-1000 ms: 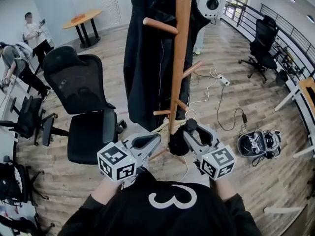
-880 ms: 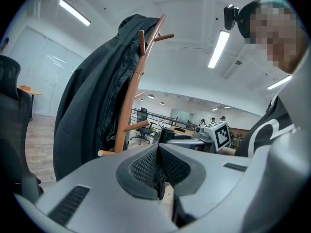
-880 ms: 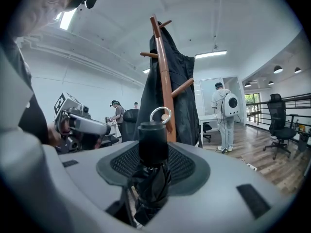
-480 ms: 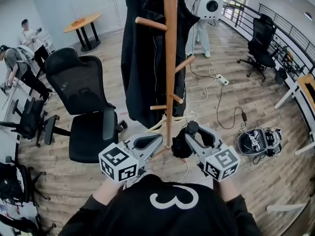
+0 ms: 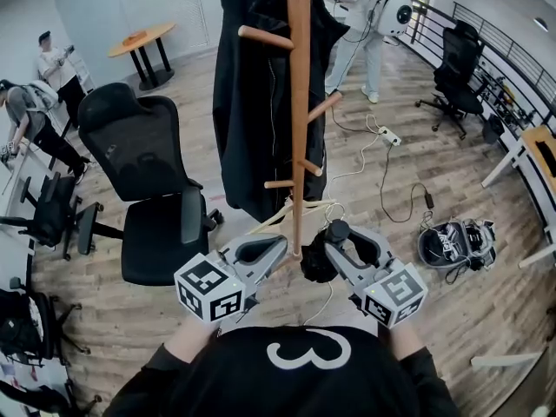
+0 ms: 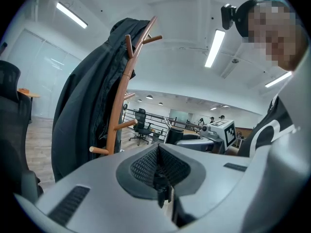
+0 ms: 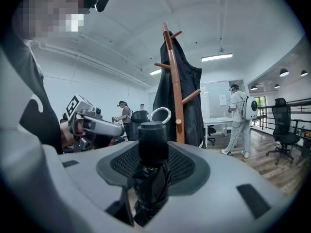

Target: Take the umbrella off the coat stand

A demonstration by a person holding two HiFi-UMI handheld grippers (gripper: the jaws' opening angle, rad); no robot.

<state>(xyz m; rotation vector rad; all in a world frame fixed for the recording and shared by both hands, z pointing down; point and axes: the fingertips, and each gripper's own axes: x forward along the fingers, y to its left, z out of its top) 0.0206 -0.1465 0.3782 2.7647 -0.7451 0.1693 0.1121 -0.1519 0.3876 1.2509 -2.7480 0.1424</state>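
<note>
The fingers (image 7: 218, 178) of the right gripper (image 5: 334, 238) clamp the folded black umbrella (image 7: 152, 149). It appears free of the pegs, just beside the coat stand (image 5: 298, 129). The left gripper (image 5: 280, 245) is closed and empty. Only drawing the umbrella clear seems to remain.

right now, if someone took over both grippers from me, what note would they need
Left gripper: jaws together, holding nothing I can make out, close to the coat stand pole.
Right gripper: shut on the folded black umbrella, handle end up, its strap ring hanging free.
Stand: upright just ahead, black coat hanging on it.
Done: umbrella looks clear of the pegs.
Left: carry it away from the pole, probably minding the low pegs.
</note>
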